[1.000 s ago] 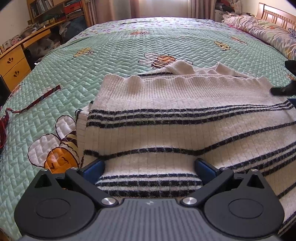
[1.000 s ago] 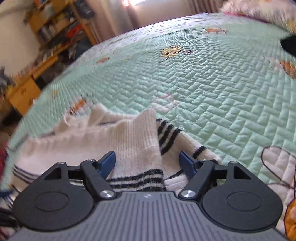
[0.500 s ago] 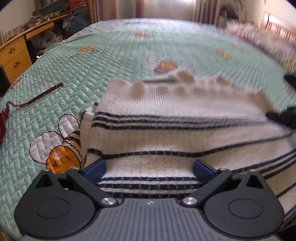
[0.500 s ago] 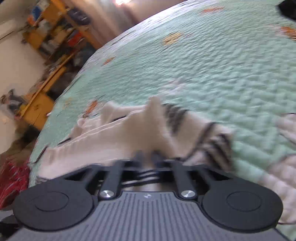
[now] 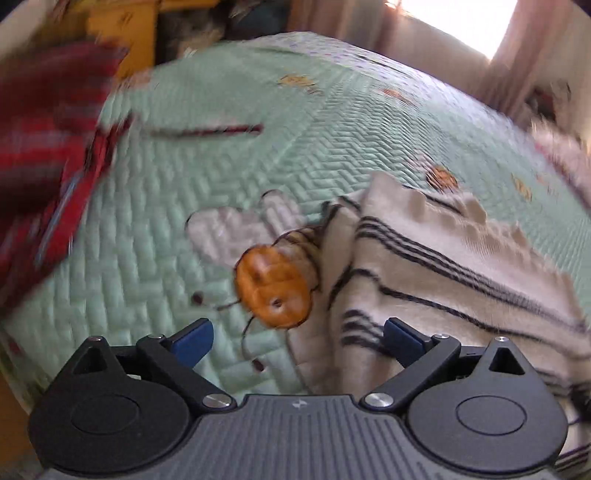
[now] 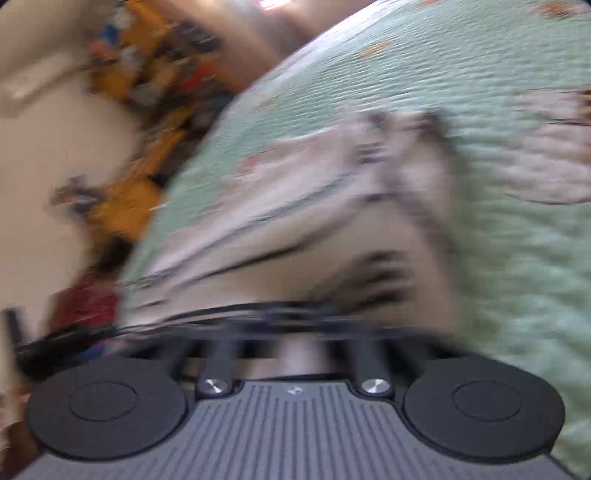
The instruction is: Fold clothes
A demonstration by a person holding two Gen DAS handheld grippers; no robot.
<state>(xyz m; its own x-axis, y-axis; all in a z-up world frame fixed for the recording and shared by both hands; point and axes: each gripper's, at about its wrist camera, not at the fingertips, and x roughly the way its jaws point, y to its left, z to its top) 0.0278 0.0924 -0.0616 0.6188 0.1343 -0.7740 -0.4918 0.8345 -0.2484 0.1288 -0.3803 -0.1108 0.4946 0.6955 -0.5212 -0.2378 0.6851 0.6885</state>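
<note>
At the far left of the left wrist view, a red striped cloth (image 5: 44, 155) lies blurred over the left edge of the bed, which is covered by a mint green quilted bedspread (image 5: 155, 206). A thin dark red strip (image 5: 203, 130) lies flat on the bedspread just beyond the cloth, toward the far left corner. Behind that corner stands yellow wooden furniture (image 5: 122, 33), too smeared to read further.

The left gripper (image 5: 297, 341) hangs over the near edge of the bed with its blue-tipped fingers (image 5: 192, 338) spread wide and nothing between them. Ahead of the gap sits an orange bee print (image 5: 273, 288) stitched into the bedspread. The cream sweater with black stripes (image 5: 454, 273) lies folded on the bed to the right of the bee, its left edge covering part of the print; the right fingertip sits above the sweater's near left corner, and contact cannot be told. A bright window with curtains (image 5: 465, 22) shows beyond the far edge.

The right wrist view is heavily smeared. The right gripper (image 6: 291, 332) has its fingers drawn narrow, parallel and close together, with the sweater's (image 6: 295, 206) pale fabric bunched right over them; it appears pinched, though the tips are hidden by blur. The sweater stretches away toward the left edge of the bed, bedspread (image 6: 517, 258) bare to its right.
</note>
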